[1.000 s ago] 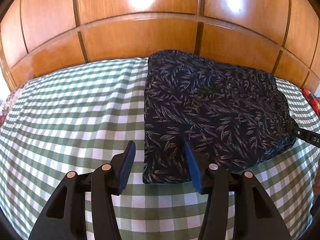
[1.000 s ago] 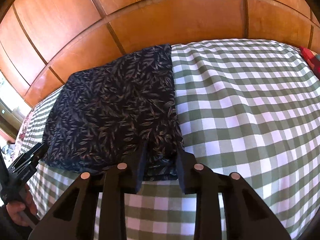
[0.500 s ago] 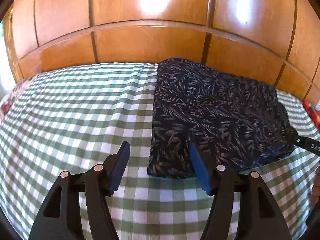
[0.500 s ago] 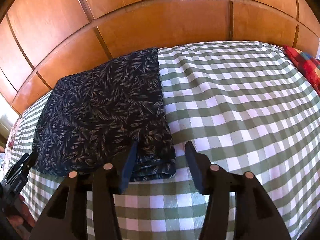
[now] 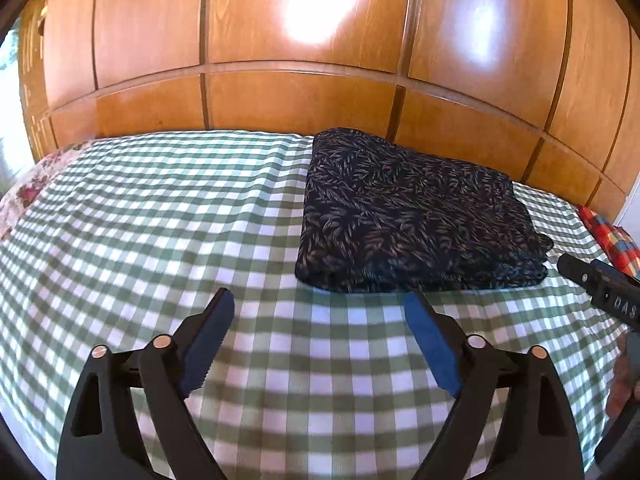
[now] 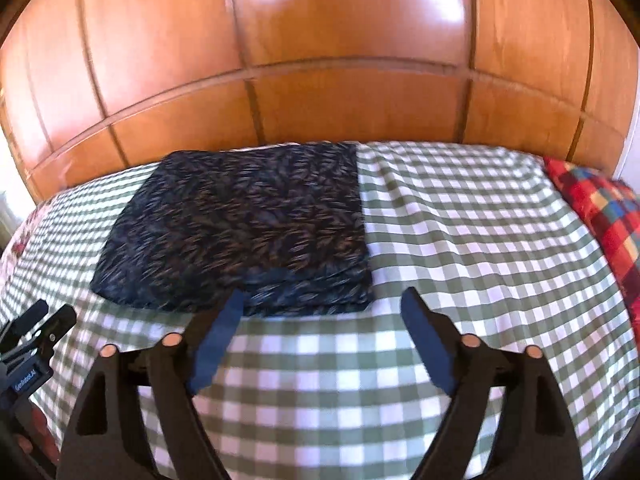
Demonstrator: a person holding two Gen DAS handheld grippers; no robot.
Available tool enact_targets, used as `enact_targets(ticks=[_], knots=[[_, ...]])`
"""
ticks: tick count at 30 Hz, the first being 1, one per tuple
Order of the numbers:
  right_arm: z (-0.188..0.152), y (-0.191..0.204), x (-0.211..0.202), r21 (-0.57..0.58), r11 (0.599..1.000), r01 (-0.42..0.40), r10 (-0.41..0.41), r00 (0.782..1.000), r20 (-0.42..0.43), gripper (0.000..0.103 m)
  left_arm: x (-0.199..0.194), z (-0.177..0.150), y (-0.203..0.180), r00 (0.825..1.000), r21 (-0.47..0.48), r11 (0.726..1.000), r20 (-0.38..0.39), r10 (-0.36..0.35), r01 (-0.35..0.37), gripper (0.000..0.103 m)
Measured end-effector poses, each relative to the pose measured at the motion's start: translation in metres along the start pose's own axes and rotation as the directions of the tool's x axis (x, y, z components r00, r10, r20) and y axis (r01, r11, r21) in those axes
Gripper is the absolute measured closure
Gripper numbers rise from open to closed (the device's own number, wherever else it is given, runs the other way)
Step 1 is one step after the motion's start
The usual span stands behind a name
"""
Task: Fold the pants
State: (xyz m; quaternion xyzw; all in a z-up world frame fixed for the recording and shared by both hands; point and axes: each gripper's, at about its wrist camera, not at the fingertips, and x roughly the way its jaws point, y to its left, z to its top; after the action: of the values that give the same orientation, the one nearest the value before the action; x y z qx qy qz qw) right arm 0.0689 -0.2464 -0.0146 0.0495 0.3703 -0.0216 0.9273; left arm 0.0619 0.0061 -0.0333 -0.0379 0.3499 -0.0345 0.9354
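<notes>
Pants (image 5: pixel 416 216) folded; both grippers spread, angled downward

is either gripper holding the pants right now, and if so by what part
Nothing is held. The left gripper and right gripper both stand open, their jaws having just been opening, with nothing between them. The folded pants lie free on the checked bedcover.
</notes>
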Motion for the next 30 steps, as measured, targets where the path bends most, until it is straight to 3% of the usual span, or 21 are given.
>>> enact_targets(ticks=[6,15,30], knots=[[-0.022,0.032,-0.029,-0.062,0.998,0.017,-0.012,0.997,0.073,0.006,-0.026,-0.012,0.0,0.999,0.012,1.0,0.036,0.021,-0.021,0.011],[-0.048,0.062,-0.049,-0.149,0.988,0.031,-0.014,0.993,0.118,0.003,-0.05,-0.028,-0.002,0.998,0.022,0.999,0.047,0.039,-0.04,0.004],[-0.059,0.063,-0.054,-0.139,0.989,0.051,-0.033,0.991,0.129,0.003,-0.057,-0.031,-0.007,0.994,0.025,0.996,0.066,0.085,-0.087,0.004]])
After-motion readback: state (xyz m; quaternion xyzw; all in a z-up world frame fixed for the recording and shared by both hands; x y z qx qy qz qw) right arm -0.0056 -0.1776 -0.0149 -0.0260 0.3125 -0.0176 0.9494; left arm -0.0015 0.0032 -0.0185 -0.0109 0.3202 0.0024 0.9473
